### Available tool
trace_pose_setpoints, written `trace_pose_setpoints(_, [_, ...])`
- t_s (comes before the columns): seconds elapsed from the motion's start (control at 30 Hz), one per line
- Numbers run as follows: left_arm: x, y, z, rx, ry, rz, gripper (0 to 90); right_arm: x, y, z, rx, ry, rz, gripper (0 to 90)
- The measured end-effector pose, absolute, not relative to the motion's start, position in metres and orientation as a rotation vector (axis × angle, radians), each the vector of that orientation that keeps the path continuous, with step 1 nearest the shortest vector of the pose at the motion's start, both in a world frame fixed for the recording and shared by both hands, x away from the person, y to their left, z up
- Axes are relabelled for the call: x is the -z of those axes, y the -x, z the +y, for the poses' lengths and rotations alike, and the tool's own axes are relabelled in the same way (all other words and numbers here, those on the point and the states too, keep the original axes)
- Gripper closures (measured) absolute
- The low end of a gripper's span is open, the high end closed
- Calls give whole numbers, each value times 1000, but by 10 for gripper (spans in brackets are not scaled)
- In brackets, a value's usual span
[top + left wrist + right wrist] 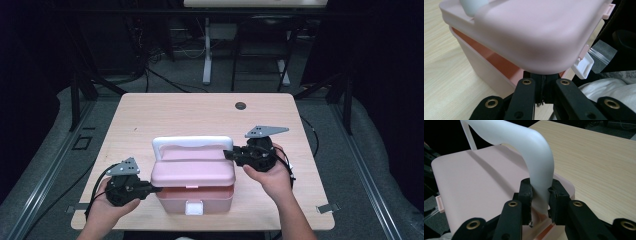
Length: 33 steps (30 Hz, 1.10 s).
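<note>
A pink box [195,197] stands near the table's front edge, its pink lid [192,172] raised a little off the base. My left gripper [157,189] comes in from the left, shut, its tips tucked under the lid's edge. In the left gripper view the closed jaws [543,81] sit between the lid [536,32] and the box's base [481,67]. My right gripper [227,154] is shut on the right end of the white handle [192,142]. Its pads [527,192] press both sides of the handle [536,152] above the lid [474,182].
A white latch [194,207] hangs on the box's front, seen loose in the left gripper view [582,65]. The wooden table [200,107] has a dark cable hole [240,105] at the back. Tape strips [327,208] sit at its front corners. Desk legs stand on the floor behind.
</note>
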<state>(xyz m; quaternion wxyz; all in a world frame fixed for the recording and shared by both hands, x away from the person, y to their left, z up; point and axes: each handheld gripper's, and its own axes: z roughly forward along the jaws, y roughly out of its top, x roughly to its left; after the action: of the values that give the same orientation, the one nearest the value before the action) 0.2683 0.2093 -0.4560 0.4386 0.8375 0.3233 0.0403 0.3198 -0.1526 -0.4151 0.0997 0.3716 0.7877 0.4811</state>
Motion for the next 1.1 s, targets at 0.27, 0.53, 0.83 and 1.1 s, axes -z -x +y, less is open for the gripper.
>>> trace_pose_setpoints(0.27, [456,-269,206,-103,-2088,799,894,416,-319,-152,-1415,-1100,2331,734])
trace_pose_setpoints(0.53, [452,-270,207,-113,-2084,787,893,415,-316,-155,-1420,-1105,2318,702])
trace_pose_setpoints(0.83, [444,-273,208,-143,-2070,769,893,412,-306,-161,-1412,-1117,2271,693])
trace_pose_setpoints(1.1, [435,-276,208,-172,-2054,750,893,402,-292,-172,-1389,-1119,2219,701])
